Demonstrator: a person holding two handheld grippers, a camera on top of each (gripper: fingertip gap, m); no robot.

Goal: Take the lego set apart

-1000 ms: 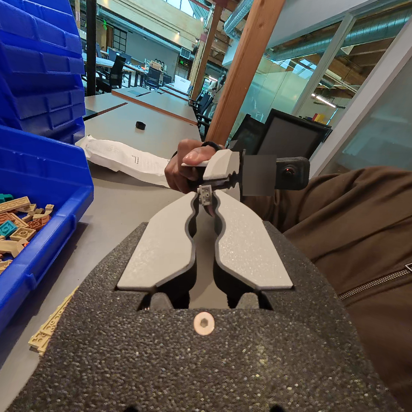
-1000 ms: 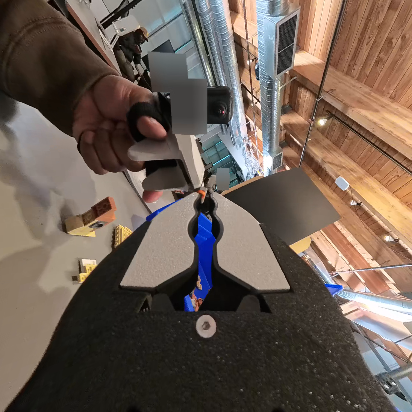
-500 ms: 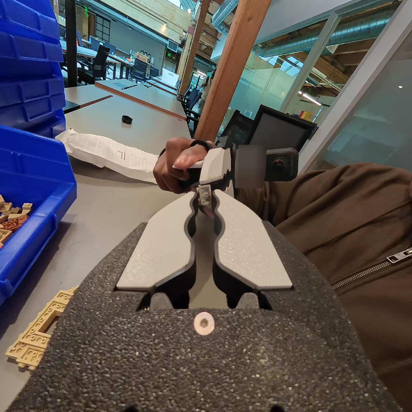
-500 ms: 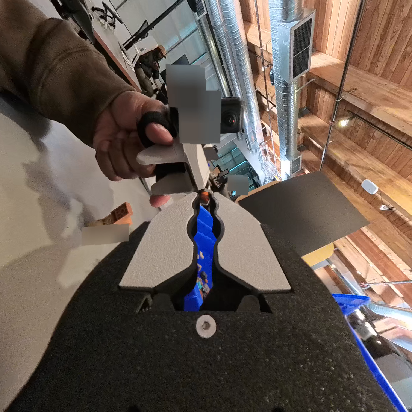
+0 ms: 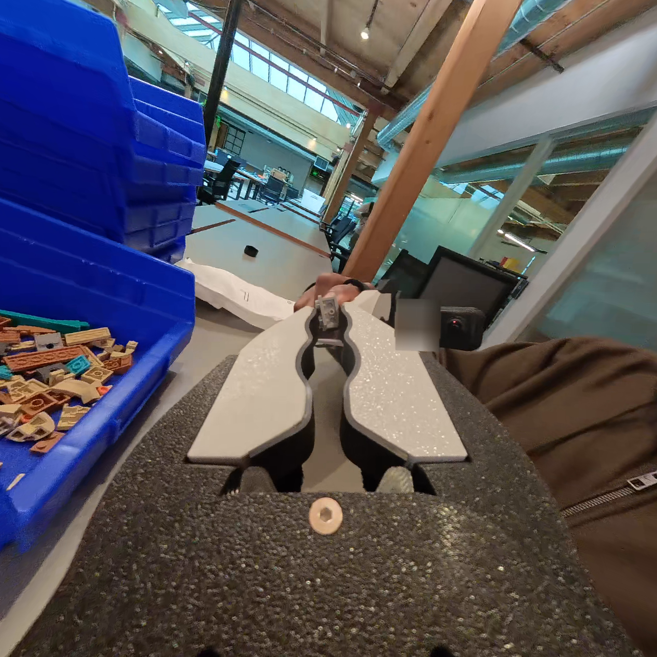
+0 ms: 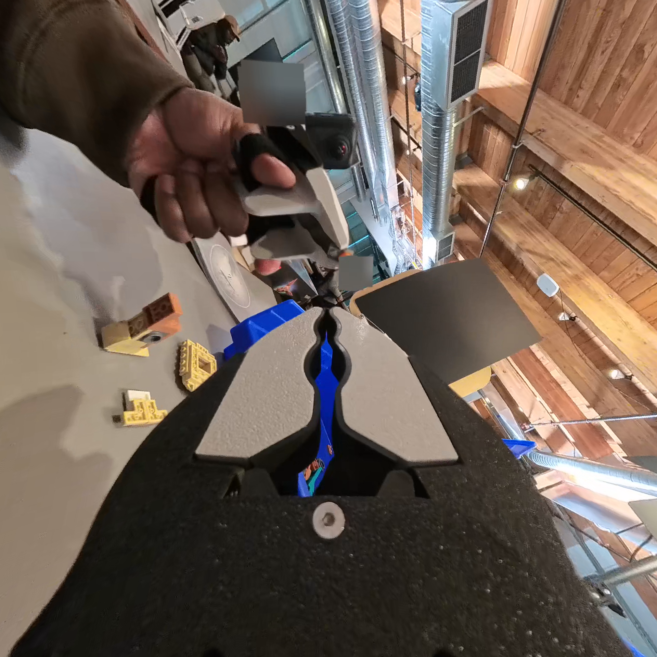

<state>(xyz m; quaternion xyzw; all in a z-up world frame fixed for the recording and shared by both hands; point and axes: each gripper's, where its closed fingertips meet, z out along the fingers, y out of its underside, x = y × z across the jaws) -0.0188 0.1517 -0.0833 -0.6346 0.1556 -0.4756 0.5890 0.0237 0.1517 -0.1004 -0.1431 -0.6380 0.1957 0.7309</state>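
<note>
Left claw (image 5: 329, 313) grips a small grey brick (image 5: 329, 314) at its tips, long axis upright, tilted slightly toward 11 o'clock. Right claw (image 6: 329, 313) is closed on nothing. Blue bin (image 5: 106, 409) of bricks sits at 9 o'clock on the desk (image 5: 213, 341).

Each gripper – left (image 5: 329, 314), right (image 6: 329, 313) – has two pale grey speckled fingers (image 5: 263, 387) w/ wavy dark-edged inner sides, set in a black grainy foam-like body (image 5: 320, 586) w/ one silver hex screw (image 5: 325, 515) at centre. Small black camera (image 6: 334, 145) sits atop the left unit. Person wears a brown sleeve (image 6: 71, 71), ribbed cuff – plus brown zip jacket (image 5: 569, 426).
</note>
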